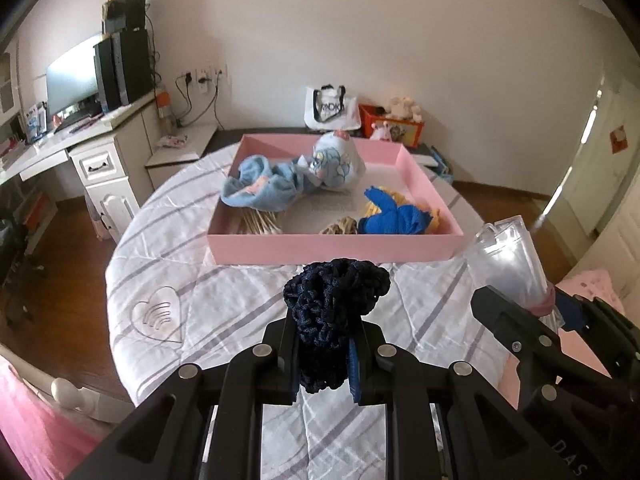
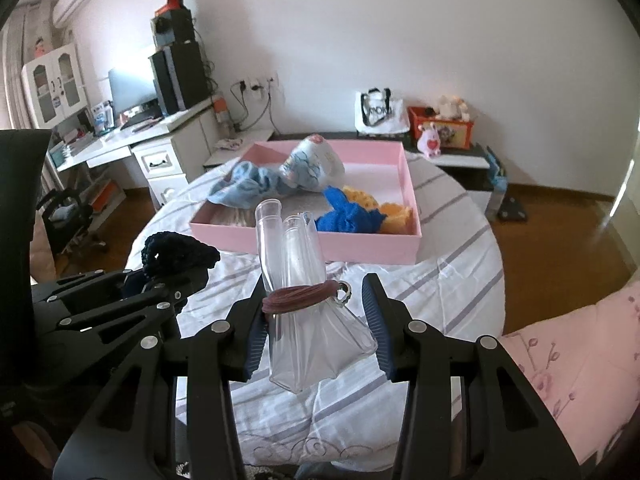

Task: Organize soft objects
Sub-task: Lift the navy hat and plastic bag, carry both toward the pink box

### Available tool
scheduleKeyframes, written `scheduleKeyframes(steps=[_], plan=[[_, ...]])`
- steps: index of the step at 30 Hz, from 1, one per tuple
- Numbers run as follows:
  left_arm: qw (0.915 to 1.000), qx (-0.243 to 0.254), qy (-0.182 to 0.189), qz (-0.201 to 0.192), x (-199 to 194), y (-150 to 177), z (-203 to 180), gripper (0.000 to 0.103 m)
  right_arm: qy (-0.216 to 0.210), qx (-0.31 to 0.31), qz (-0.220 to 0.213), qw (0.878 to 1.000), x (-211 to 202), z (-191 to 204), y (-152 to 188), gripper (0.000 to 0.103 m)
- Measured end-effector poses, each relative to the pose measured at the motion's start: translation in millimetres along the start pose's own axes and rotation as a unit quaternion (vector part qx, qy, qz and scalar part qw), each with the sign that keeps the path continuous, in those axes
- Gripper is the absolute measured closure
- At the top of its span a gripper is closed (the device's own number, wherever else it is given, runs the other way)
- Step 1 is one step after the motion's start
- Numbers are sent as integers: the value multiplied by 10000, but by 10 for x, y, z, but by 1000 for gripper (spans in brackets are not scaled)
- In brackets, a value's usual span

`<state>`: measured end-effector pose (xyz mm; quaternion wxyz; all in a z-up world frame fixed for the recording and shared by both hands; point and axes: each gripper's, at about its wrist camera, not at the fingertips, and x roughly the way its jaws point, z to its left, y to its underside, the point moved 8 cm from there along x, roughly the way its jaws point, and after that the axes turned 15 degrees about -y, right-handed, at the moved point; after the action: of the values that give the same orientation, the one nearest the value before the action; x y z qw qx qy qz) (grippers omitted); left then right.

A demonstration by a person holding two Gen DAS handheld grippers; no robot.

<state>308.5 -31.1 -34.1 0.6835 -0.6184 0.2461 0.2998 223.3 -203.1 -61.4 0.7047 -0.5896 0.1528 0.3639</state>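
My left gripper (image 1: 322, 354) is shut on a dark navy knitted piece (image 1: 334, 304), held above the bed before the pink tray (image 1: 332, 246); it also shows in the right wrist view (image 2: 176, 254). My right gripper (image 2: 316, 320) holds a bundle of clear plastic tubes (image 2: 298, 280) tied with a brown hair band (image 2: 300, 298); its jaws stand wide and the bundle rests against the left finger. The tray holds a light blue cloth (image 1: 260, 188), a printed blue-white soft item (image 1: 340, 164), a royal blue cloth (image 1: 394, 216), a yellow item (image 2: 396, 214) and cotton swabs (image 1: 260, 222).
The tray (image 2: 372, 246) lies on a bed with a striped white quilt (image 1: 224, 292). A white desk (image 1: 92, 148) with monitor and speakers stands at left. A tote bag (image 1: 330, 110) and red toy box (image 1: 394, 124) sit by the far wall. A pink pillow (image 2: 568, 360) is at right.
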Motion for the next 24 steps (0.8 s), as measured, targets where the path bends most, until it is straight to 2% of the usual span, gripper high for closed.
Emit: scheduleKeyframes(steps=[15, 24], plan=[[9971, -120, -61, -744, -1041, 206, 198, 88, -83, -401, -561, 9976, -594, 408, -41, 61], [9939, -210, -130, -1076, -1504, 362, 279, 88, -39, -574, -907, 9942, -914, 581, -42, 61]])
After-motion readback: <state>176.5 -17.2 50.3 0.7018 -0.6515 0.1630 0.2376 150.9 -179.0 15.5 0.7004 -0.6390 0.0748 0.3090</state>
